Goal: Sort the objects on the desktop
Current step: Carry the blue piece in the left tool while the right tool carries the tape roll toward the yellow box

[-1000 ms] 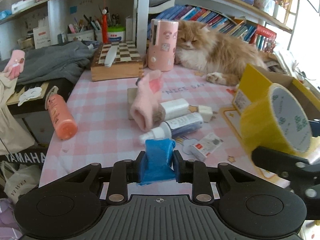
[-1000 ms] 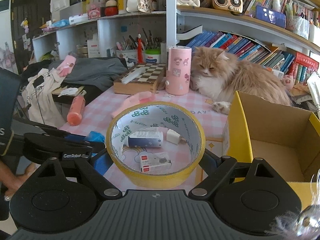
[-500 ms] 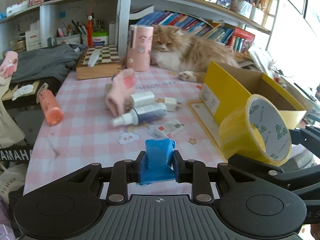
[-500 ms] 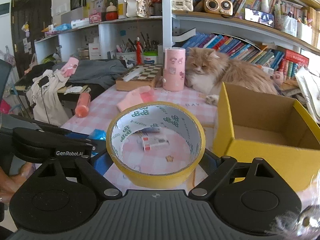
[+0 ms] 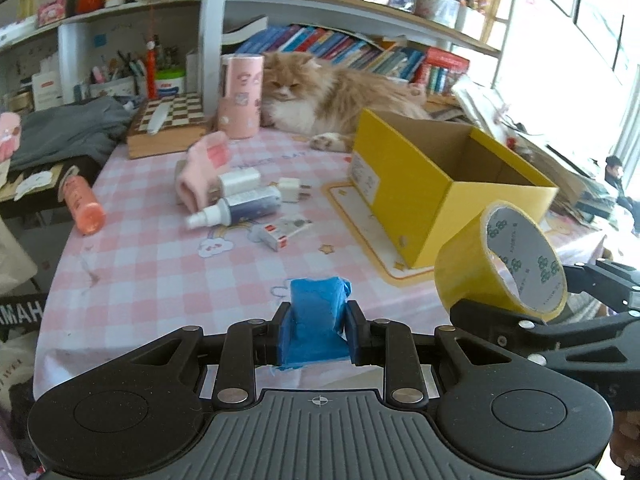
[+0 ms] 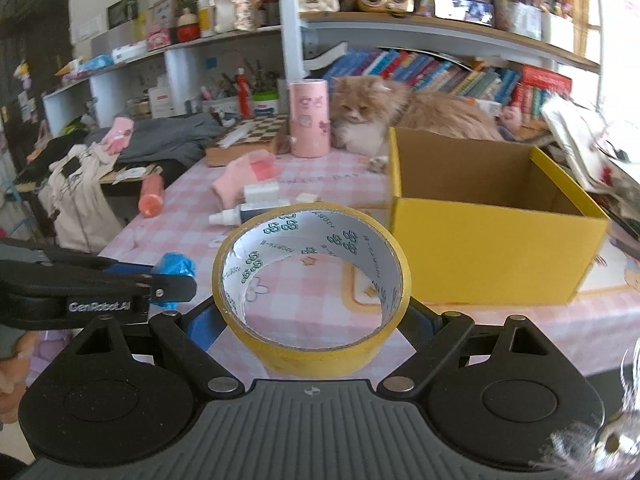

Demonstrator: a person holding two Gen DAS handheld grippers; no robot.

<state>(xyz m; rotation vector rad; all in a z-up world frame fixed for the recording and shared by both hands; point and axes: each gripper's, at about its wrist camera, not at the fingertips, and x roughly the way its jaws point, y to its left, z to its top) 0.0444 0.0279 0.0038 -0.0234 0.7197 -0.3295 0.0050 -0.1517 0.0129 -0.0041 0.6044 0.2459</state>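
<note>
Right gripper (image 6: 312, 312) jaws clamped on yellow tape roll (image 6: 312, 284), held off the tabletop (image 5: 160, 264), short of yellow box (image 6: 492, 232). Left gripper (image 5: 318, 332) jaws closed on blue wad (image 5: 316, 328). Risks: roll slipping from narrow rim grip; collision between close-set grippers; cat (image 6: 380, 116) stirring behind box.

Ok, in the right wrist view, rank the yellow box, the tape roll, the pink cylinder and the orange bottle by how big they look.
1. Yellow box
2. Tape roll, enlarged by nearness
3. Pink cylinder
4. Orange bottle
</note>
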